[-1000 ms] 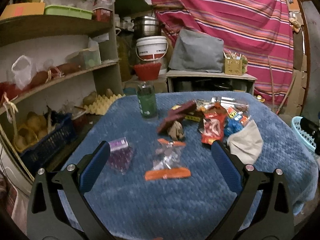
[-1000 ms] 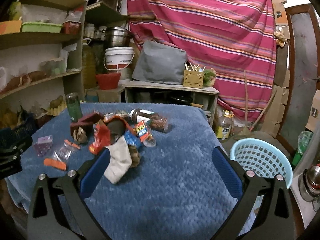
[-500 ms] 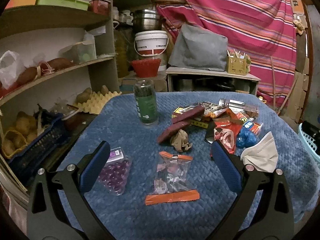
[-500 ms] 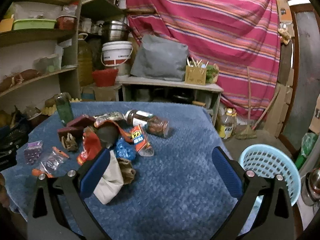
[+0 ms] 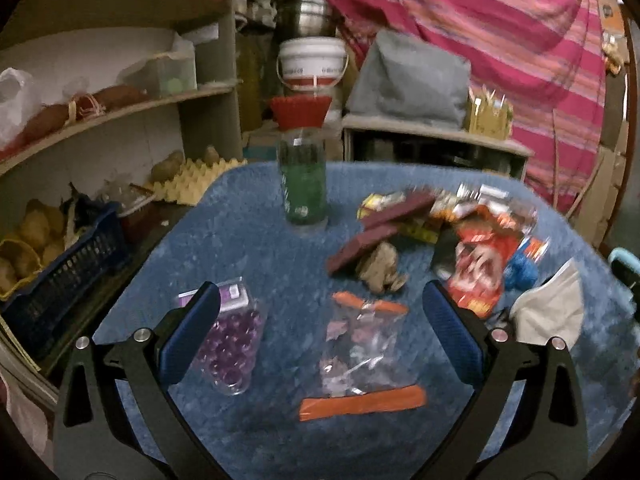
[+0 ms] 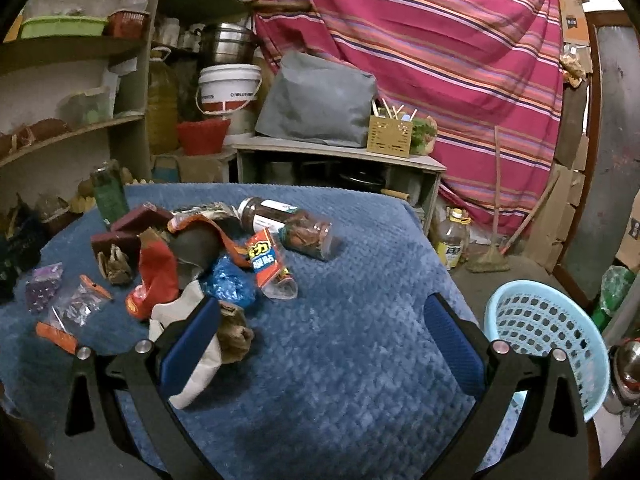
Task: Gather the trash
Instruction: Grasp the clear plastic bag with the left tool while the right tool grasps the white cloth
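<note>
Currently the approach step is judged in hand: both the left gripper (image 5: 320,332) and right gripper (image 6: 322,334) are held spread and empty, the clear zip bag (image 5: 362,354) lies just beside the purple bead pack (image 5: 232,352), and lowering then closure is called for.

We see crumpled wrappers (image 6: 160,276), a tipped jar (image 6: 288,226) and clear bags (image 5: 360,344) strewn across the blue cloth; a light-blue basket (image 6: 548,340) stands alongside.

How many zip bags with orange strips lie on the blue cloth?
1: the clear zip bag lies between the open left gripper fingers, beside the purple bead pouch. Others may hide under the wrapper pile.
</note>
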### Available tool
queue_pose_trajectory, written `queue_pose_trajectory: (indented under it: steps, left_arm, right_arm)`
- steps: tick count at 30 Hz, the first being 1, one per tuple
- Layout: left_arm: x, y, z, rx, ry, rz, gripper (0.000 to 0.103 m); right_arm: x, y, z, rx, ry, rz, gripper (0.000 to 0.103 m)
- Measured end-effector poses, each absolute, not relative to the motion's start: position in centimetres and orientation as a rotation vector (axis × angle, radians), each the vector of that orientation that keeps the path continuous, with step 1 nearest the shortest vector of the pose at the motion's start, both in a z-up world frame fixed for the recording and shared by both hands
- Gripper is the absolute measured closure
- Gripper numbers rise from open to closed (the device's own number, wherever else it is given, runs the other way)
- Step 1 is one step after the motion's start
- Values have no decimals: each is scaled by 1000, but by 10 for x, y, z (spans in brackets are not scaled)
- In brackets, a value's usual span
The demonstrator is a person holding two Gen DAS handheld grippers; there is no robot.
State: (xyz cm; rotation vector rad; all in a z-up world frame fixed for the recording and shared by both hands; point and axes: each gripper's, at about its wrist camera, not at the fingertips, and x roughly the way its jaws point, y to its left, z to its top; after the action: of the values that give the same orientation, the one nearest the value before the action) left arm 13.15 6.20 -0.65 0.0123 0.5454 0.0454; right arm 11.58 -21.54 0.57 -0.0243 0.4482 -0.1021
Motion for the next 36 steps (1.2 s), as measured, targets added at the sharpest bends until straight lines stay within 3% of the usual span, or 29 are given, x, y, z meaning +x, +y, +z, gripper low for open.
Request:
queue_pose_trajectory:
  steps: [3, 14, 17, 19, 21, 25, 36]
  left_arm:
    - [137, 67, -16, 3, 580, 40, 5]
    - [149, 49, -39, 29, 685, -79, 6]
    - [154, 45, -48, 36, 739, -112, 24]
    - [159, 45, -56, 44, 779, -114, 51]
    - [166, 48, -64, 22, 832, -129, 68]
    - [155, 52, -51, 20, 781, -126, 75]
    - [123, 67, -21, 47, 668, -58, 75]
  right_arm:
    - [115, -215, 3, 8, 405, -60, 4]
    - [132, -216, -7, 2, 543, -103, 4]
    - [134, -218, -12, -3, 566, -110, 4]
    - [136, -216, -15, -6, 584, -83, 4]
    - [136, -213, -18, -1, 591, -69, 4]
    - [138, -202, -20, -6, 619, -31, 4]
    - [133, -160, -31, -79, 610, 17, 4]
